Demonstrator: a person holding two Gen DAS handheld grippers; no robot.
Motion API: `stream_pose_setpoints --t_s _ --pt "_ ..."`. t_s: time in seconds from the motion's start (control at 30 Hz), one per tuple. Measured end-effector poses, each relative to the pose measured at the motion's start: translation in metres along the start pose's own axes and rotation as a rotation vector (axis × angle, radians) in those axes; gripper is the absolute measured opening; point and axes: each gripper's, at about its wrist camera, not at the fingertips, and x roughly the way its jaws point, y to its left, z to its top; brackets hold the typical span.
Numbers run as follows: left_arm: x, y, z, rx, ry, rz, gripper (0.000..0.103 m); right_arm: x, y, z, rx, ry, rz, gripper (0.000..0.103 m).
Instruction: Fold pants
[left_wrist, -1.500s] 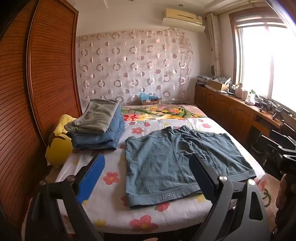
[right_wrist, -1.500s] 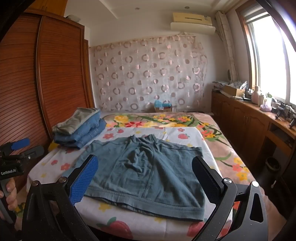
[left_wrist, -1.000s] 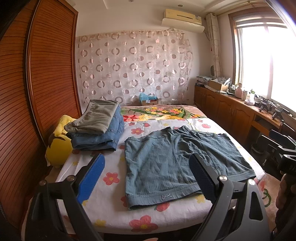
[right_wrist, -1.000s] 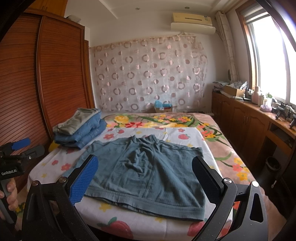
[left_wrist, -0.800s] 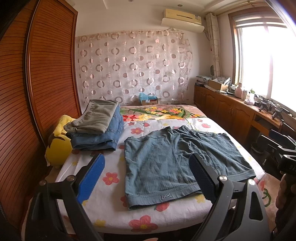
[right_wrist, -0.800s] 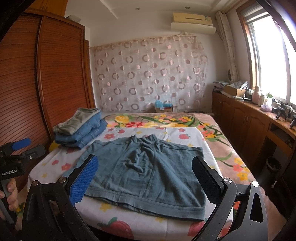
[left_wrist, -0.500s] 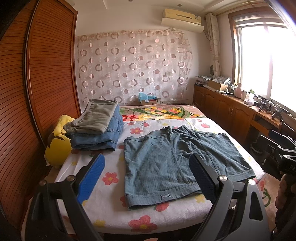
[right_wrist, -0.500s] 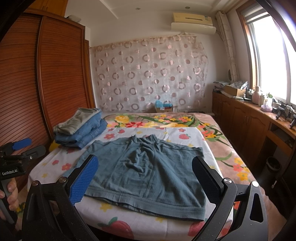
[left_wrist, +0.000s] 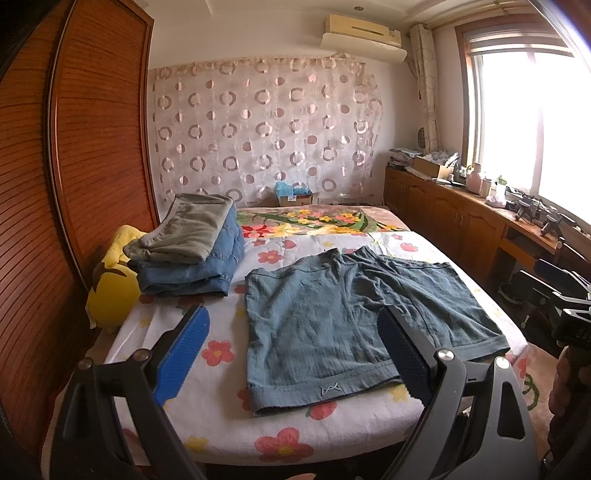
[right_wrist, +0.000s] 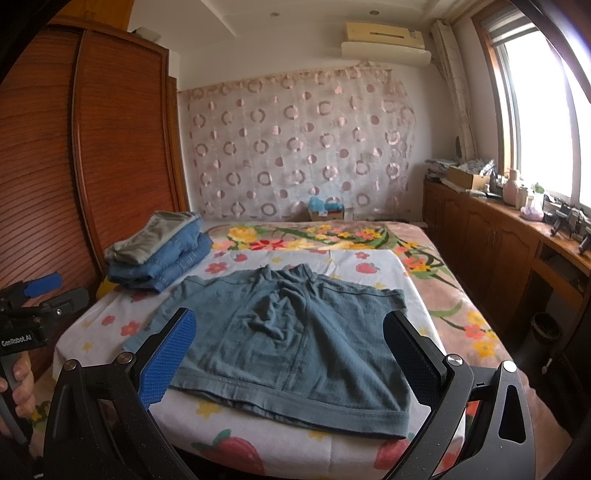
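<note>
A pair of blue-grey shorts (left_wrist: 347, 317) lies spread flat on the flowered bed sheet (left_wrist: 207, 328), waistband at the near edge; it also shows in the right wrist view (right_wrist: 295, 339). My left gripper (left_wrist: 291, 350) is open and empty, held above the near edge of the bed in front of the shorts. My right gripper (right_wrist: 288, 354) is open and empty, also hovering before the bed's near edge over the shorts. Each gripper shows at the edge of the other's view, the right one (left_wrist: 554, 295) and the left one (right_wrist: 37, 299).
A stack of folded jeans with grey-green pants on top (left_wrist: 188, 247) sits at the bed's back left, next to a yellow plush toy (left_wrist: 110, 288). A wooden wardrobe (left_wrist: 92, 147) stands on the left. Low cabinets (left_wrist: 461, 229) with clutter run under the window on the right.
</note>
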Motion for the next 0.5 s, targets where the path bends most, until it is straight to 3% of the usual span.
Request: stream_pose_setpoints --t_s 0.23,0.5 --pt "0.019 -0.004 -0.009 -0.005 0.040 -0.017 0.093 -0.009 -0.007 -0.010 -0.002 0.038 -0.013 0.103" --pt "0.040 0.010 -0.024 -0.017 0.109 -0.037 0.093 0.009 -0.026 -0.024 -0.005 0.104 -0.023 0.103"
